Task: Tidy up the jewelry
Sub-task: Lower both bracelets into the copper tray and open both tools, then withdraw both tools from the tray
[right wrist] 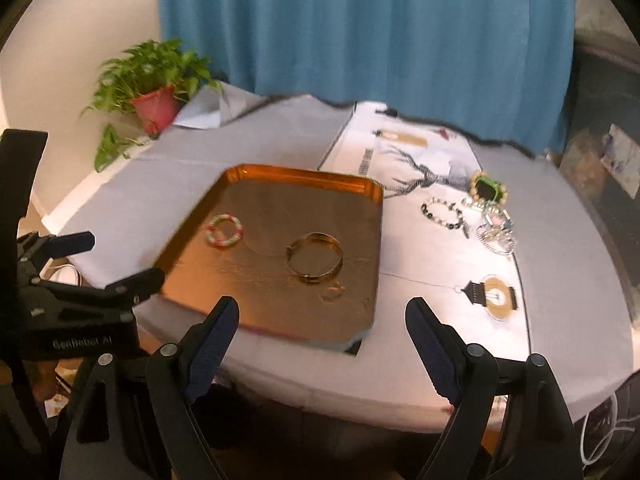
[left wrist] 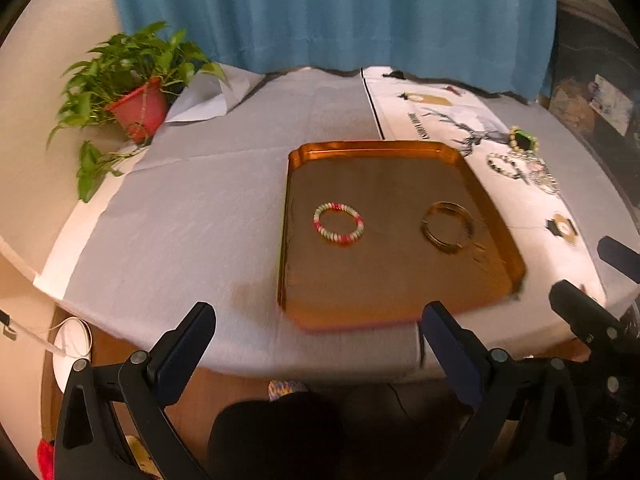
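Note:
A copper tray (left wrist: 496, 200) (right wrist: 256, 172) lies on the grey-clothed table. In it are a pink-and-green beaded bracelet (left wrist: 339, 223) (right wrist: 224, 231) at the left and a gold bangle (left wrist: 448, 226) (right wrist: 315, 258) at the right. A pile of loose jewelry (left wrist: 524, 162) (right wrist: 476, 212) lies on the white runner to the right of the tray. My left gripper (left wrist: 316, 320) is open and empty, held off the table's near edge. My right gripper (right wrist: 322, 316) is open and empty, over the near edge by the tray's front right corner. The left gripper also shows at the left of the right wrist view (right wrist: 120, 260).
A potted plant (left wrist: 136, 108) (right wrist: 154, 104) stands at the table's far left corner. A blue curtain (left wrist: 332, 12) hangs behind. A white printed runner (left wrist: 440, 116) (right wrist: 420, 160) crosses the right side. A round paper tag (right wrist: 496, 296) lies on the runner near the front.

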`<state>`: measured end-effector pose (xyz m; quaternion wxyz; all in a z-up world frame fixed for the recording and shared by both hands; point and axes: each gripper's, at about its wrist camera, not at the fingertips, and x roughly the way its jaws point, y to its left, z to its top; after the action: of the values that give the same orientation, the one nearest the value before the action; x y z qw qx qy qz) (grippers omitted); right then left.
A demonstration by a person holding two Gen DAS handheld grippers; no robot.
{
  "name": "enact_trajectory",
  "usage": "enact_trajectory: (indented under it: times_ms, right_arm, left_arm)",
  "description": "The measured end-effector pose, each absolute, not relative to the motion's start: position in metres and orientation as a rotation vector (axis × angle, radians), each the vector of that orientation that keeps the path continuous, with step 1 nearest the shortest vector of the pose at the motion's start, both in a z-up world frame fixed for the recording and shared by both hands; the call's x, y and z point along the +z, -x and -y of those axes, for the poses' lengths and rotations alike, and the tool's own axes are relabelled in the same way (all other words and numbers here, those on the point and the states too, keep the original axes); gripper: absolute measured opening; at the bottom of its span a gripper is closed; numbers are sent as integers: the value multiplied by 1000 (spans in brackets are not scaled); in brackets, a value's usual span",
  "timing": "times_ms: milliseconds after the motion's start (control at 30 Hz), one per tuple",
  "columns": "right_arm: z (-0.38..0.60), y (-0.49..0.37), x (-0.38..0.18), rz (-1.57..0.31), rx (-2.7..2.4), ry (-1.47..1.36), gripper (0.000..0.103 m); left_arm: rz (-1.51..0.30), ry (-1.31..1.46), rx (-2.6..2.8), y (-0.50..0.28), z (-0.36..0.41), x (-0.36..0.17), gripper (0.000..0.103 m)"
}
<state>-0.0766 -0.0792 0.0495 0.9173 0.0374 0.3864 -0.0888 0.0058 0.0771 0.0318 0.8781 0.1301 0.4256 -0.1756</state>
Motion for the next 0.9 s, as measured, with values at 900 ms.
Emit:
enact_trajectory:
  times_ms: [900]
  right_arm:
    - [34, 172, 100, -676, -200, -61, 86]
  left_arm:
    - [-749, -254, -386, 89, -113, 87, 102]
